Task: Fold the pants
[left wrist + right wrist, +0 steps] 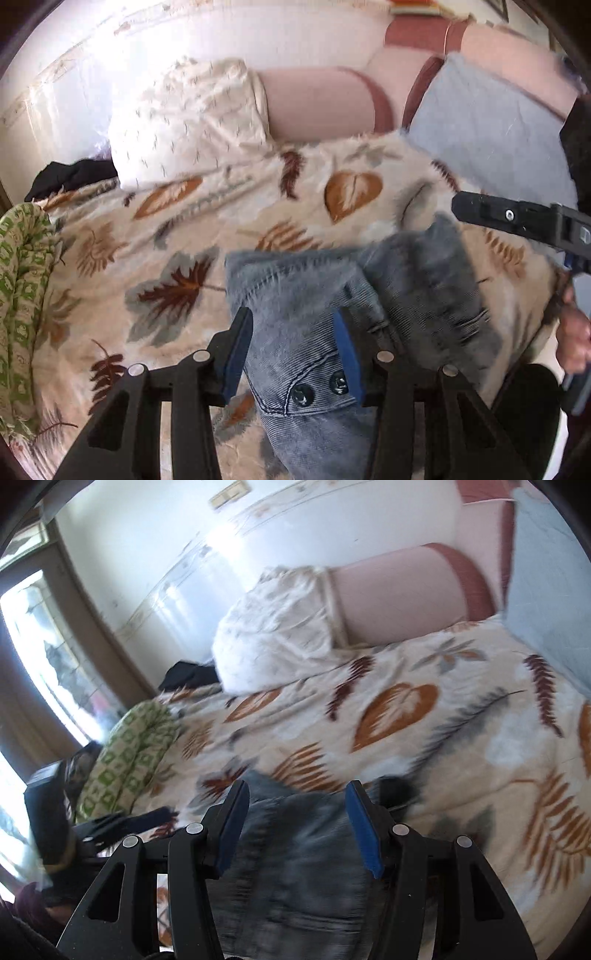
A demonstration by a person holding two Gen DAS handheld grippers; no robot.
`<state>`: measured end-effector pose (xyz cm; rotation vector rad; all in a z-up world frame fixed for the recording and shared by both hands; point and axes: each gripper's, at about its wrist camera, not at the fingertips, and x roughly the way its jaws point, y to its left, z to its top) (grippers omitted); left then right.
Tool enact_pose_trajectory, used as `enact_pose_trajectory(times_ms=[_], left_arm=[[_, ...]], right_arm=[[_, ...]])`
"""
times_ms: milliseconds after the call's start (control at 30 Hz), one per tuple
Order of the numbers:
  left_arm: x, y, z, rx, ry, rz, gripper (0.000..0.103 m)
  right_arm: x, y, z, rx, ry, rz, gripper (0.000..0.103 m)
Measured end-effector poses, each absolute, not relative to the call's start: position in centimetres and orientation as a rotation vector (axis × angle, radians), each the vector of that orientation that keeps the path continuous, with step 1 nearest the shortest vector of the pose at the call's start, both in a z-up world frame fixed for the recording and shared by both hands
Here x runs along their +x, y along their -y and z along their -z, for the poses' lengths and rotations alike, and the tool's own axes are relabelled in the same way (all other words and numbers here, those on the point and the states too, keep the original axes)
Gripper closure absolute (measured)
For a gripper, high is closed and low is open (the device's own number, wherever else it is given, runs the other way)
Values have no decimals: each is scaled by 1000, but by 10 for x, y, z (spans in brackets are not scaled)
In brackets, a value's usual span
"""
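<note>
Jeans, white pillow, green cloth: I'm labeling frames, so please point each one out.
Jeans (295, 295): left wrist view, denim above the buttons.
White pillow (280, 627): right wrist view, its middle.
Green cloth (129, 753): right wrist view, patterned top.

Your bed (221, 221) wore a leaf-print cover. On it lay the blue pants (332, 295) near 5 o'clock, a white pillow (184, 122) at 11, a grey pillow (491, 129) at 2, green-patterned cloth (22, 295) at 9.

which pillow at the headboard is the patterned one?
The left pillow: cream-white with small dark flecks. The other pillow, at the right, is plain pale blue with no pattern. Pink headboard shows between them.
</note>
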<state>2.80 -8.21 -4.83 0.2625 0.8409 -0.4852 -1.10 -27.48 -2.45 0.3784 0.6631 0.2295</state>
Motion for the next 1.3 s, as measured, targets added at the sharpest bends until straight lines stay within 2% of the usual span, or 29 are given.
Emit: enact_pose_trajectory(times_ms=[133,233,300,467,533,633,733,933,1167,1300], left_arm=[[25,85,71,280,-903,488,55],[33,85,91,265,-960,480,52],[38,85,102,259,-971,466,50],[42,87,118,261,-943,439,49],[39,86,114,266,-939,431,47],[32,72,100,203,-925,439,45],[16,62,85,187,-871,483,43],[-17,63,85,290,-808,511,41],[-14,65,105,330,-800,504,37],[-19,65,113,327,-742,503,36]], right_arm=[[3,259,70,395,-812,-161,49],[0,284,114,583,-923,-66,52],[-10,296,131,691,-916,-73,52],[-4,279,139,577,-920,-24,48],[-1,267,139,489,-907,2,47],[-7,272,132,517,-904,-17,46],[-22,287,112,612,-846,-63,45],[-16,293,66,549,-770,-50,44],[56,262,105,420,-971,24,44],[77,267,120,413,-1005,70,39]])
